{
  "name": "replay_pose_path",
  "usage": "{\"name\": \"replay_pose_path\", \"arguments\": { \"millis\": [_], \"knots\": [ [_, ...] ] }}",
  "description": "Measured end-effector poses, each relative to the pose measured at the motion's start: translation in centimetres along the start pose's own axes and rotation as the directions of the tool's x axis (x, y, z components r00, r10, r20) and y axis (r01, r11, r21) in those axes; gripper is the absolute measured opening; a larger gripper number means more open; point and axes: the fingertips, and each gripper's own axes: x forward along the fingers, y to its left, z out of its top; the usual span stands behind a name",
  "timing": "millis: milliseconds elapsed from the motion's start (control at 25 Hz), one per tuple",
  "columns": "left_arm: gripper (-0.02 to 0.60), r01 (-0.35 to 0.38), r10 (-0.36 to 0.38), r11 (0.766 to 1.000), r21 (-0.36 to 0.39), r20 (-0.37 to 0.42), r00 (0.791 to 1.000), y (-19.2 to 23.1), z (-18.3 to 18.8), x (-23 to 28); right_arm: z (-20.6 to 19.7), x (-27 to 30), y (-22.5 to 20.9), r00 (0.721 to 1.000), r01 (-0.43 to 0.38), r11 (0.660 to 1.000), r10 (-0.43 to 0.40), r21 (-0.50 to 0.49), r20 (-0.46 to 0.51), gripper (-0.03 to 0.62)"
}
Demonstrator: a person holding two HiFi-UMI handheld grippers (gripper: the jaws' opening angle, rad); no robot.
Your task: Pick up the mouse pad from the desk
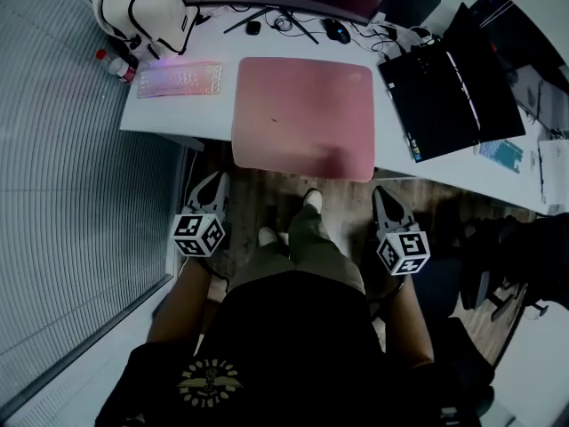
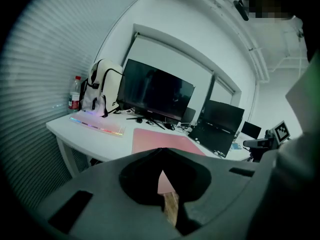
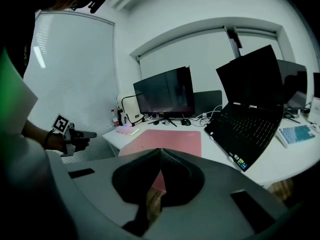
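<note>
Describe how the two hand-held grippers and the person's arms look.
The left hand-held gripper and right hand-held gripper are alike: grey bodies with black pads, tapering to a point, each carrying a white cube printed with black square markers. No cables show. The person wears a black short-sleeved top, forearms uncovered.

The light is dim and bluish, gripper views are strongly curved with dark corners, slightly soft everywhere.
</note>
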Motion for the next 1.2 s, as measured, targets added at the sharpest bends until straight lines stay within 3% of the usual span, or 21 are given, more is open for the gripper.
{"name": "replay_pose_path", "arguments": {
  "millis": [320,680,1200],
  "knots": [
    [0.006,-0.026,0.021,0.997,-0.068,-0.064,0.998,3.0,-3.4,3.7,-3.8,3.1,-2.7,0.997,0.007,0.999,-0.004,0.040,-0.073,0.018],
    [0.016,-0.011,0.002,0.998,-0.069,-0.127,0.992,4.3,-6.4,7.3,-8.6,6.3,-4.6,0.984,-0.016,0.995,0.033,0.102,-0.173,0.093],
    [0.269,-0.016,-0.017,0.992,-0.128,-0.248,0.969,7.1,-10.6,12.5,-13.5,10.3,-10.2,0.955,0.069,0.978,-0.008,0.197,-0.298,0.209]
  ]
}}
